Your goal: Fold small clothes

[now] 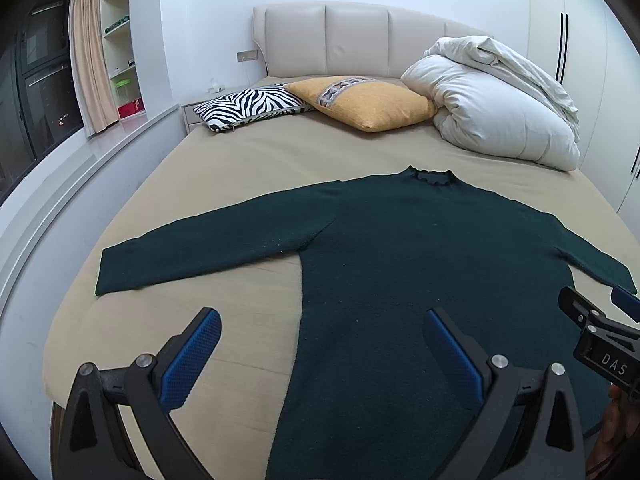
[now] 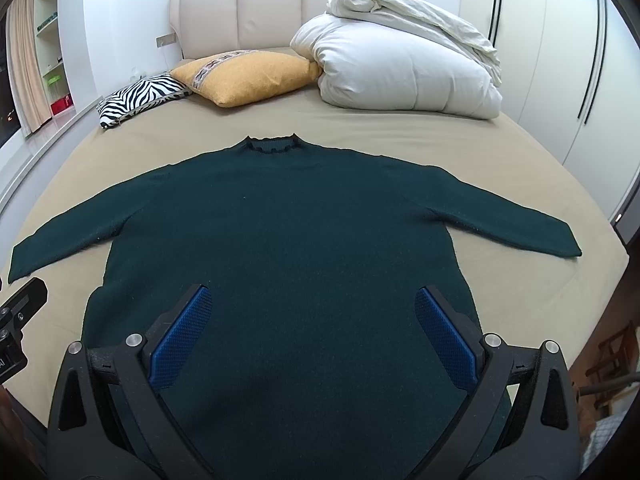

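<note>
Tongs first: your left gripper (image 1: 322,354) stands with its jaws spread wide and holds nothing. Its blue pads (image 1: 192,360) hang above the near end of the bed (image 1: 224,168); one pad is over bare sheet, the other over the sweater (image 1: 392,264) near its left edge. Whether the pads touch the cloth cannot be told.

Your right gripper (image 2: 314,334) is likewise spread wide and holds nothing. Both of its pads (image 2: 182,338) sit over the lower body of the sweater, inside its side edges. In the left view, the right gripper shows at the right edge, just past the end of the right sleeve.

The sweater is dark green and lies flat on the tan sheet, collar (image 2: 274,143) pointing toward the headboard (image 1: 340,36), hem toward you. Both sleeves are spread out to the sides and angle down toward the near end.

Beyond the collar, well apart from the sweater, you see three items in a row near the headboard: a zebra pillow (image 1: 250,106), a yellow cushion (image 1: 364,102) overlapping it, and a rolled white duvet (image 1: 496,108) on the right. Wardrobe doors (image 2: 568,60) stand to the right of the bed.
</note>
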Tool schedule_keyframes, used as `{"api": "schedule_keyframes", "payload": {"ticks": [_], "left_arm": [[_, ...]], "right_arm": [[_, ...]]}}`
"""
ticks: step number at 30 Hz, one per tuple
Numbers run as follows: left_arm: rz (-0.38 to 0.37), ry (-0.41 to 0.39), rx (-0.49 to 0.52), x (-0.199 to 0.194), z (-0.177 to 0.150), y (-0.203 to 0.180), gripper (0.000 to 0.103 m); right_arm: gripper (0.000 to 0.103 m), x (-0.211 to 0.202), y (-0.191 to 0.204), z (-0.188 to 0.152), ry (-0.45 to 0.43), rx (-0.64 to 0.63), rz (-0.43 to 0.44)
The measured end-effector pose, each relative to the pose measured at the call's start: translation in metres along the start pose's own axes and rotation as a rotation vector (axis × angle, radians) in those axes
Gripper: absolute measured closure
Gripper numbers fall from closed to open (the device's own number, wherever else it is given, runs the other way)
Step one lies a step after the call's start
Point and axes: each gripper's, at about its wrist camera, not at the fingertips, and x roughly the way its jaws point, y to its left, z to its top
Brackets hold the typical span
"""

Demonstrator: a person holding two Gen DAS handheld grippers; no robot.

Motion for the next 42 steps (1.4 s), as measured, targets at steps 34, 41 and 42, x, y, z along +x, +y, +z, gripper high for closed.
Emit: {"api": "schedule_keyframes", "payload": {"ticks": [34, 41, 42], "left_arm": [[-0.001, 0.003, 0.000, 0.0004, -0.0001, 0.0015, 0.000], [0.000, 0.004, -0.001, 0.0007, -0.0001, 0.0009, 0.000], [0.000, 0.003, -0.001, 0.0007, -0.0001, 0.0009, 0.000]], "right_arm": [[0.000, 0.0014, 0.0013, -0.0012, 0.003, 0.000, 0.003], [0.000, 0.0023, 0.0025, -0.0027, 0.005, 0.000, 0.002], [0.000, 0.0022, 0.0024, -0.0027, 0.005, 0.000, 0.002]]}}
